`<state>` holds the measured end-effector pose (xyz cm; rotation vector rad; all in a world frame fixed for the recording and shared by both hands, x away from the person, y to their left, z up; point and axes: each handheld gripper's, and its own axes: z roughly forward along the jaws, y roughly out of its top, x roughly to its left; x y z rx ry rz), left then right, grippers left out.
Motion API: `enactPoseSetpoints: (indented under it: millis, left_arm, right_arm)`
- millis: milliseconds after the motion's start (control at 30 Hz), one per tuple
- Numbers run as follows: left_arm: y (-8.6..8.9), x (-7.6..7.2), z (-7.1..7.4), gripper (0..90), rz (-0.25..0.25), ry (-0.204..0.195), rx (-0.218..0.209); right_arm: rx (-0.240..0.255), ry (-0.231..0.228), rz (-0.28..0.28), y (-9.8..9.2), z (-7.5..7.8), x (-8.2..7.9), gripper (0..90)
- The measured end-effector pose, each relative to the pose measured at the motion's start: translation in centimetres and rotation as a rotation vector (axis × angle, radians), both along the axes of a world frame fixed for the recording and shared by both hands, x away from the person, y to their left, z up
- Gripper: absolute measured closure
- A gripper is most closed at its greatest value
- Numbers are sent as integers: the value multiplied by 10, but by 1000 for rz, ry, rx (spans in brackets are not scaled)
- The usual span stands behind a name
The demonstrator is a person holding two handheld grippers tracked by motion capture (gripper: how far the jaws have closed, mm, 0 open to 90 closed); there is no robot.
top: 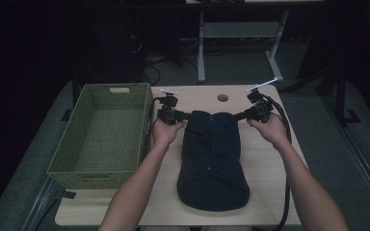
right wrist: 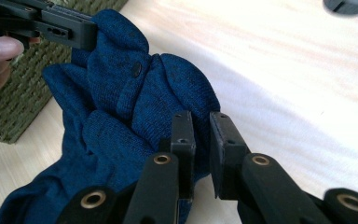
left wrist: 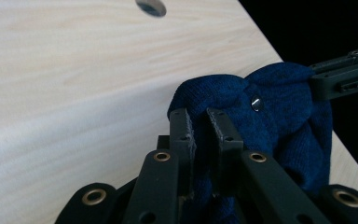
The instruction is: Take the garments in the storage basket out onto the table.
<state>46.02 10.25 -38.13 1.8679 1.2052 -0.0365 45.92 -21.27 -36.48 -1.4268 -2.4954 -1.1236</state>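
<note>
A dark blue knitted garment (top: 212,159) with small buttons lies lengthwise on the light wooden table (top: 265,168), its far end lifted a little. My left gripper (top: 188,115) is shut on the far left corner of the garment (left wrist: 279,107), with the knit pinched between its jaws (left wrist: 200,126). My right gripper (top: 238,116) is shut on the far right corner, and blue fabric (right wrist: 121,107) bunches around its jaws (right wrist: 202,133). Each gripper view shows the other gripper on the far side of the fold: the right one (left wrist: 345,77) and the left one (right wrist: 81,30).
A green woven basket (top: 144,130) stands empty on the left side of the table, close beside my left hand (top: 166,132); its wall (right wrist: 23,102) shows behind the garment. A round cable hole (top: 222,97) sits near the table's far edge. Dark floor and a metal stand lie beyond.
</note>
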Motion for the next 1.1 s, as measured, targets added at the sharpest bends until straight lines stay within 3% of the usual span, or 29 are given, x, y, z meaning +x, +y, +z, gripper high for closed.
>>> enactPoseSetpoints:
  millis: [367,633,667,733,800,967,1100]
  left_arm:
    - [3,14,37,818,11,-66,-24]
    - [10,17,76,817,14,-144,-62]
    - [10,13,76,817,11,-165,-65]
    - [10,10,72,816,4,-164,-55]
    - [12,6,65,815,10,-164,-73]
    - [13,-5,46,809,12,-153,-72]
    - [15,-14,39,803,13,-163,-80]
  right_arm:
    - [3,-85,-16,2,40,12,806]
    - [36,-192,-18,3,73,9,801]
    - [36,-213,-18,3,75,6,801]
    - [30,-227,-13,5,75,2,801]
    - [23,-229,-11,6,71,-1,801]
    - [21,-223,0,7,56,-10,794]
    - [32,-230,4,7,49,-18,790]
